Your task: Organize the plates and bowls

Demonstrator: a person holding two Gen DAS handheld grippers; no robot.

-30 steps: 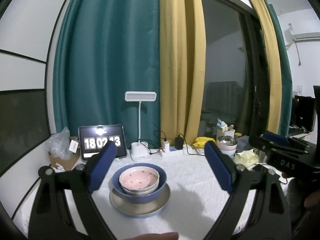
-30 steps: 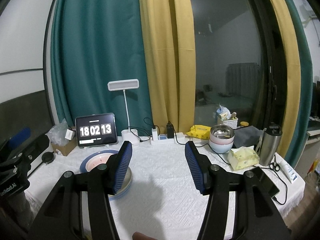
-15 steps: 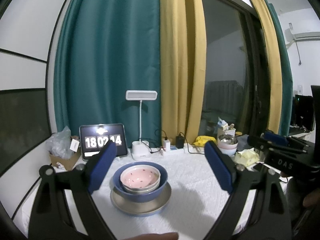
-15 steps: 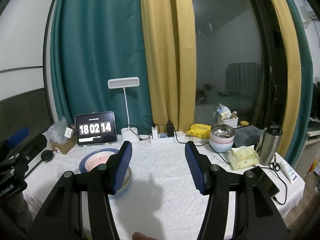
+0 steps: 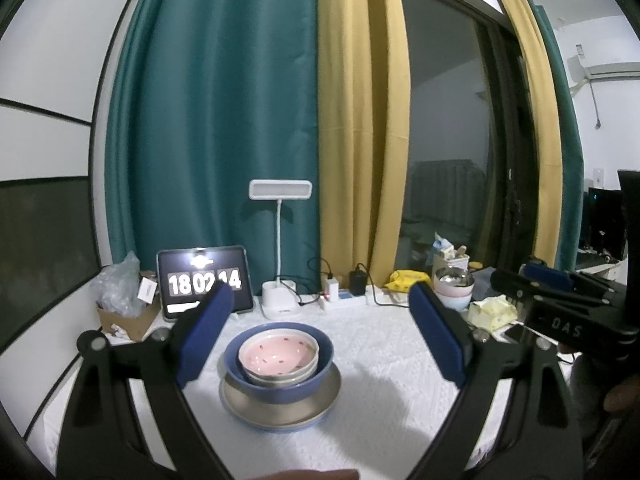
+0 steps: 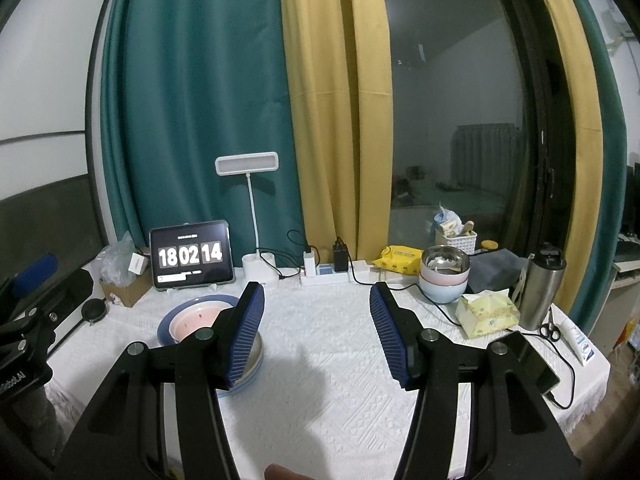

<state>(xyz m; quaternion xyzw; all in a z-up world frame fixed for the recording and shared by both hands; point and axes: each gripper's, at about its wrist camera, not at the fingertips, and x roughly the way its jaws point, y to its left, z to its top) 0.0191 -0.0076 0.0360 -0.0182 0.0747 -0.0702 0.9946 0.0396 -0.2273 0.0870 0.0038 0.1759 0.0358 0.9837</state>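
A stack of dishes stands on the white tablecloth: a pink speckled bowl (image 5: 279, 355) nested in a blue bowl (image 5: 280, 384) on a beige plate (image 5: 280, 410). The stack also shows in the right wrist view (image 6: 188, 316), partly hidden by that gripper's left finger. My left gripper (image 5: 320, 340) is open and empty, held above and before the stack. My right gripper (image 6: 318, 332) is open and empty over bare cloth to the right of the stack. A second stack of bowls, steel on pink on pale blue (image 6: 444, 276), stands at the back right.
Along the back stand a tablet clock (image 6: 191, 255), a desk lamp (image 6: 256, 268), a power strip (image 6: 328, 274) with cables and a yellow packet (image 6: 398, 258). A tissue pack (image 6: 486, 314), steel flask (image 6: 540, 292), phone (image 6: 528, 356) and scissors (image 6: 550, 326) lie at the right.
The left gripper has risen and tilted slightly, so the dish stack sits a little lower in its view. The right gripper has barely moved. The clock went from 18:02:13 to 18:02:14.
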